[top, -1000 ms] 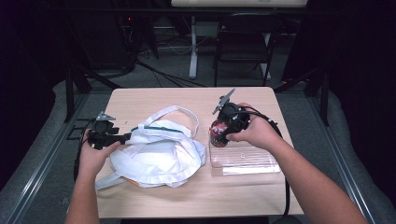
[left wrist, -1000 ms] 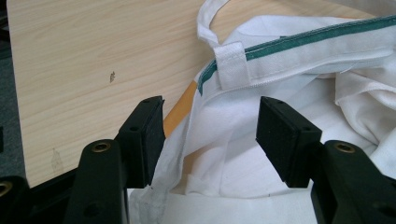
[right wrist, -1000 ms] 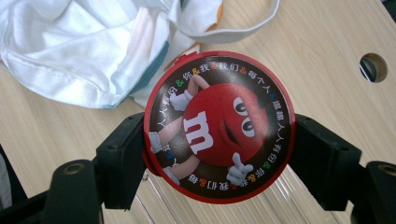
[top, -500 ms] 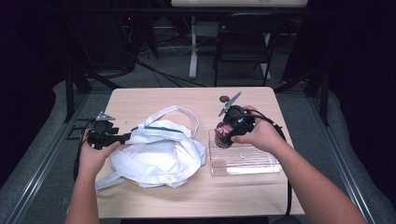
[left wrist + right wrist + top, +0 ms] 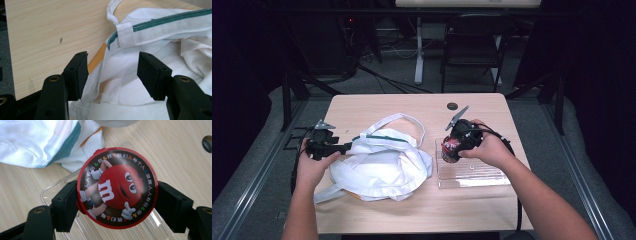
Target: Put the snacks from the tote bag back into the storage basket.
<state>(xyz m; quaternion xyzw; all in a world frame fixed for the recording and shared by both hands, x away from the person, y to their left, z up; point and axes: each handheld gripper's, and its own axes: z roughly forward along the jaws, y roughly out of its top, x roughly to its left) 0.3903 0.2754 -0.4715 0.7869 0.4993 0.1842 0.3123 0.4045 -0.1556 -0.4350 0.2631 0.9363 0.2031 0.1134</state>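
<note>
Red candy tin (image 5: 117,187), now lifted off clear tray (image 5: 477,175), body hidden, in right gripper's (image 5: 117,195) pinch; left gripper (image 5: 112,72) spread.

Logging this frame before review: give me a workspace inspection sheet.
Surface: wooden table, small dark mark on the bare wood.
Job's things: round red candy tin held above clear plastic tray; white cloth bag with green trim, lying slack.
Clutter: small dark disc near the far edge.
Tongs: left tongs open around the bag's rim; right tongs shut on the tin.
Cables: black cable trailing along the right forearm.
Surroundings: folding chair, dark floor, cords.
</note>
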